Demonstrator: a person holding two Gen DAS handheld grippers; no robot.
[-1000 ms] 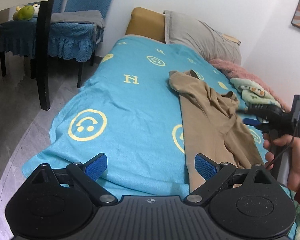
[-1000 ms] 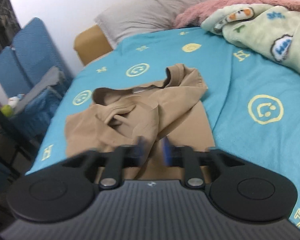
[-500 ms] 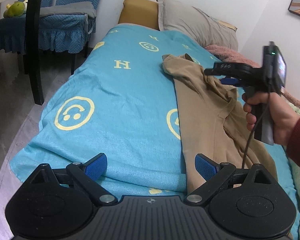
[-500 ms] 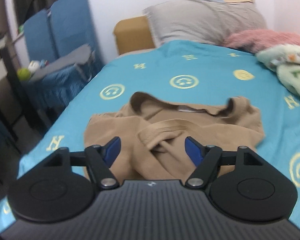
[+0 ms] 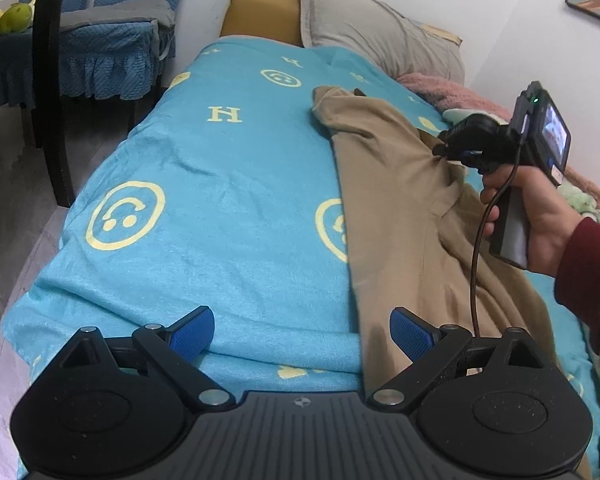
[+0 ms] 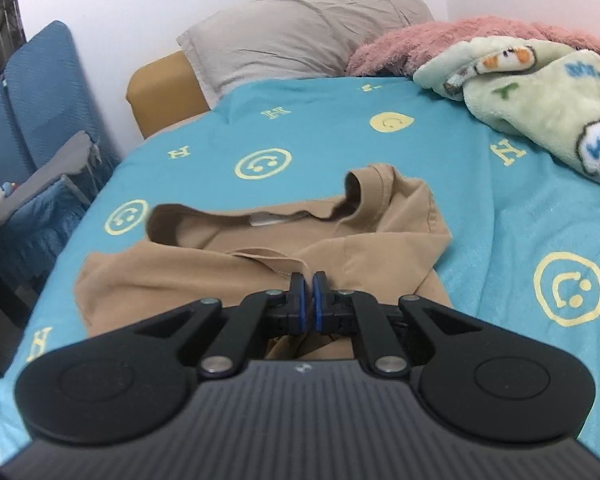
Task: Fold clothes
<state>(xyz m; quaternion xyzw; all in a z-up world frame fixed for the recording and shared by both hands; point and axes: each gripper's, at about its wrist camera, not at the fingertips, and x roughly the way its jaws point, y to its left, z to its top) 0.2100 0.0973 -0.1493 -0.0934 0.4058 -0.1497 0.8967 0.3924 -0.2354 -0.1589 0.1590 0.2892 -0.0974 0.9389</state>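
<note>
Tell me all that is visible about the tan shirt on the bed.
The tan shirt is plain, thin-looking woven cloth with a white neck label. It lies crumpled on the blue smiley blanket, collar toward the pillows, with its hem hanging over the bed's near edge. The right gripper is shut on a fold near its middle; the open left gripper hovers near its hem.

the tan shirt (image 6: pixel 260 264) is smooth matt cloth, the turquoise blanket (image 5: pixel 228 216) a nubby terry (faintly fuzzy), the green throw (image 6: pixel 540 92) plush fleece, the left hand-held gripper (image 5: pixel 302 338) matt black plastic.

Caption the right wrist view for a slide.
Right gripper shut on a fold of the tan shirt lying on the turquoise blanket.
</note>
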